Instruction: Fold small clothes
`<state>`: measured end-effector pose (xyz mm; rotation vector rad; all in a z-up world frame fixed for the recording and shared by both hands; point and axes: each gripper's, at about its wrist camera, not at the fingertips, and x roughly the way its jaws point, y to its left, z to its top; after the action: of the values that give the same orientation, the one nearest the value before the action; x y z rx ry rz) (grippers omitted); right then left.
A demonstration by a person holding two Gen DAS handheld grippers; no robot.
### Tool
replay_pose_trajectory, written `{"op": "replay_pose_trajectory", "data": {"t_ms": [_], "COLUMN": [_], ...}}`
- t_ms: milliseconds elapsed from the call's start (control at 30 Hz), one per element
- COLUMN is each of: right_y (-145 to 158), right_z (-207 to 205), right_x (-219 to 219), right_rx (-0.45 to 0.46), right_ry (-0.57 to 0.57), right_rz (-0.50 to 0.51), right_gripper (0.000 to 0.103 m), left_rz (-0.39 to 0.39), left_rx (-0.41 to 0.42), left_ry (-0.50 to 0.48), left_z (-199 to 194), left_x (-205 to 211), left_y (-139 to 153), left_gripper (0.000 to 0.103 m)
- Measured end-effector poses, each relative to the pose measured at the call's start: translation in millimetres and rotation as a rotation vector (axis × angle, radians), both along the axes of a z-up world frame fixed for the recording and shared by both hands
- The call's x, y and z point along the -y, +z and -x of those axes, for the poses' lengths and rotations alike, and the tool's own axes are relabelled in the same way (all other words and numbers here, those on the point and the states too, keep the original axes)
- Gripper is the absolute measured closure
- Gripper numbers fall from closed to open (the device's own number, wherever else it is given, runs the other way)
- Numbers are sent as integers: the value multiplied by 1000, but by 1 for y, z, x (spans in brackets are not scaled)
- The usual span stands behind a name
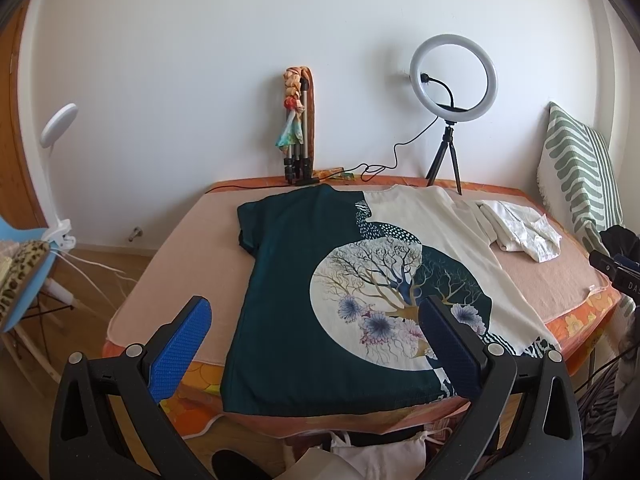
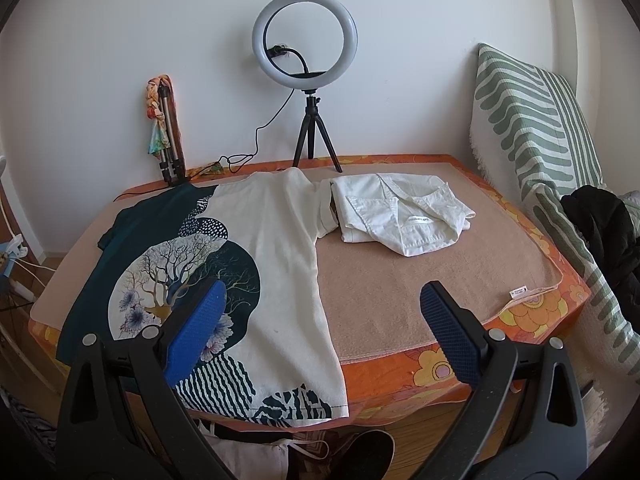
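T-shirt (image 1: 320,300) lies spread flat, print side up, on the worktop (image 2: 420,272). Its hem hangs just over the near edge and its neck points toward the ring light (image 2: 304,36) at the back wall. Seen from the near edge, the left half is dark teal and the right half cream, with a round tree print across the middle.

Left gripper (image 1: 316,348): jaws wide apart, holding nothing, hovering over the tee's hem end. Right gripper (image 2: 320,332): jaws also apart and empty, over the cream side of the tee and the bare towel next to it.

A crumpled white garment (image 2: 400,216) sits just right of the tee's right sleeve, touching or nearly so; I can't tell which.

My read: no fold started yet, both grippers are lining up for a first grasp.

Risks from here:
- The towel-like cover under the tee looks loose. A pinch that goes too deep grabs cover plus shirt, and the lift drags everything.
- The overhanging hem means a pull toward the near edge could slide the tee off the worktop.
- Folding the right sleeve inward may snag the white garment if the two overlap.
- The far-left sleeve looks tucked under. Fold it as is and the crease comes out lumpy.
- The ring light cable lies near the tee's neck, so a reach to the collar could hook it and tip the tripod.
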<state>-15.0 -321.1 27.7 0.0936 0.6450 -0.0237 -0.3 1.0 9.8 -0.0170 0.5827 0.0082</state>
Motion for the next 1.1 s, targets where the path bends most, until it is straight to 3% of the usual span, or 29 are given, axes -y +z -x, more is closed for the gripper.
{"op": "replay_pose_trajectory", "data": {"t_ms": [1100], "right_y": [2], "right_z": [-2], "right_x": [-2], "right_rx": [-6], "right_ry": [5], "right_rz": [-9], "right_gripper": [4], "left_rz": [-10], "left_rx": [14], "left_ry": [-6], "left_z": [0], "left_x": [1], "left_y": [1], "left_gripper": [0]}}
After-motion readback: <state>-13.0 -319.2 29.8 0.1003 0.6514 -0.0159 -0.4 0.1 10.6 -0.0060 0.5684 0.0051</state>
